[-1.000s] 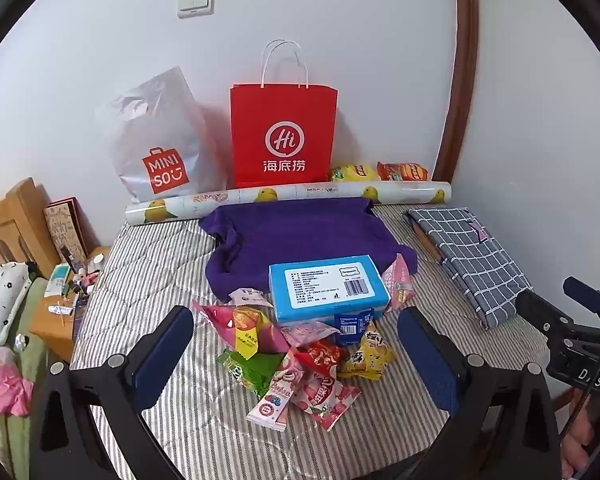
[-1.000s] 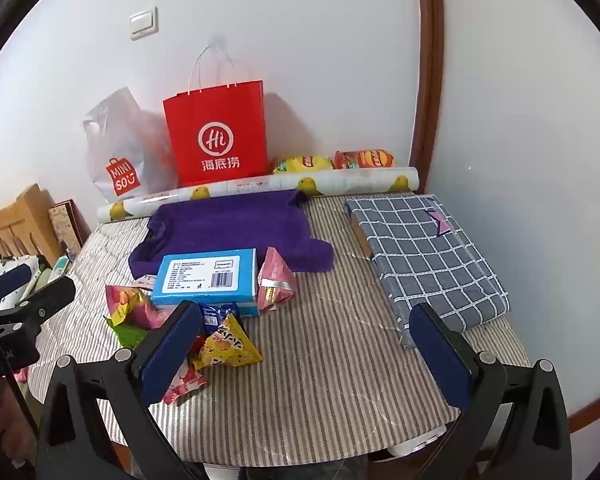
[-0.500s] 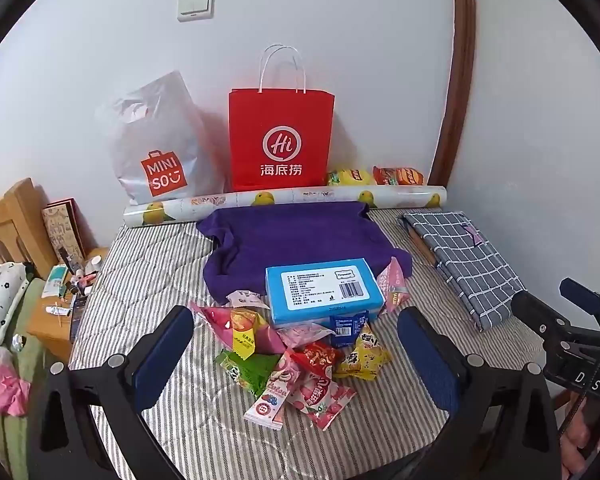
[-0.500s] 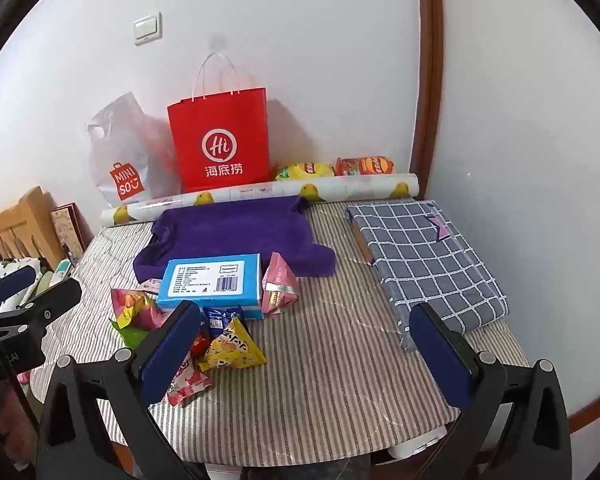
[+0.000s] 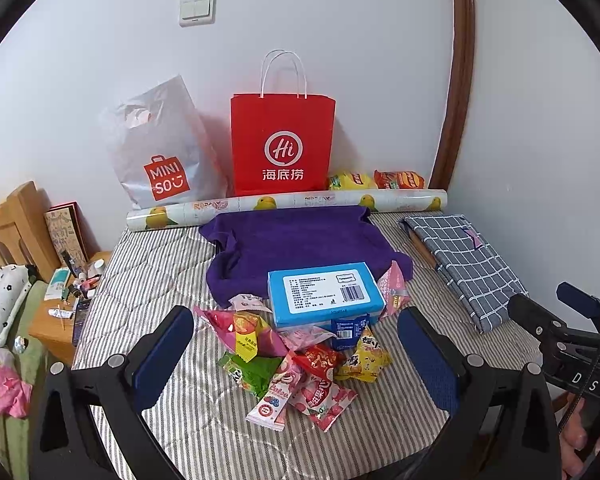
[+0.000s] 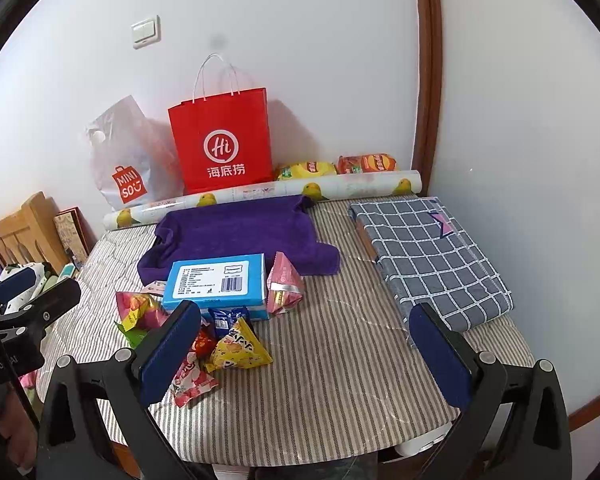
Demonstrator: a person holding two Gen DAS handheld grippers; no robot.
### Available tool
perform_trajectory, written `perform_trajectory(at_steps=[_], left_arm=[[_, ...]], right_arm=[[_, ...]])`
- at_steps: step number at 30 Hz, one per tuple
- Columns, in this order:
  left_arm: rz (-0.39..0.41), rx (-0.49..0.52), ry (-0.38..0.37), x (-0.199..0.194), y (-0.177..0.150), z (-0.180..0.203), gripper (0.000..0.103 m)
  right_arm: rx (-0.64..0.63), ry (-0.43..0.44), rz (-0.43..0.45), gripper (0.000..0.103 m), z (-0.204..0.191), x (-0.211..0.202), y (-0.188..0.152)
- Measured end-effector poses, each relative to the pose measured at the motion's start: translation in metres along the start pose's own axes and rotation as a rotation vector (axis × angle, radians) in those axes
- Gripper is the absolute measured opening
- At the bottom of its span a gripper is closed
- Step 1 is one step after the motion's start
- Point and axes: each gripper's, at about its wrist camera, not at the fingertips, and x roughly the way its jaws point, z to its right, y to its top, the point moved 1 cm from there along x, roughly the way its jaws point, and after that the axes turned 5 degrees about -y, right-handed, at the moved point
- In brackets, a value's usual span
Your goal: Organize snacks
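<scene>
A pile of small snack packets [image 5: 300,364] lies on the striped table [image 5: 152,280], in front of a blue box [image 5: 324,292]. The pile and the box [image 6: 220,280] also show in the right wrist view, with a pink packet [image 6: 284,290] beside the box and a yellow packet [image 6: 240,350] nearest. My left gripper [image 5: 296,360] is open and empty, held above the near side of the pile. My right gripper [image 6: 304,356] is open and empty, above bare striped cloth to the right of the pile.
A purple towel [image 5: 300,240] lies behind the box. A red paper bag [image 5: 282,144], a Miniso plastic bag [image 5: 160,152], a paper roll [image 5: 284,206] and two chip bags [image 5: 376,180] stand along the wall. A folded checked cloth [image 6: 428,256] lies at right.
Both grippers have drawn slightly back and up, so the table contents sit a little lower and farther in view. Both stay open. Nothing on the table has moved.
</scene>
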Motion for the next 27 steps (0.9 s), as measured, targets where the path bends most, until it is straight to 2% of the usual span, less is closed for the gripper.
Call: perform_trajectory(at_steps=[27], left_arm=[[0.006, 0.0, 0.001, -0.0037, 0.0005, -0.0014, 0.103]], right_arm=[[0.009, 0.01, 0.008, 0.103, -0.0041, -0.0053, -0.0011]])
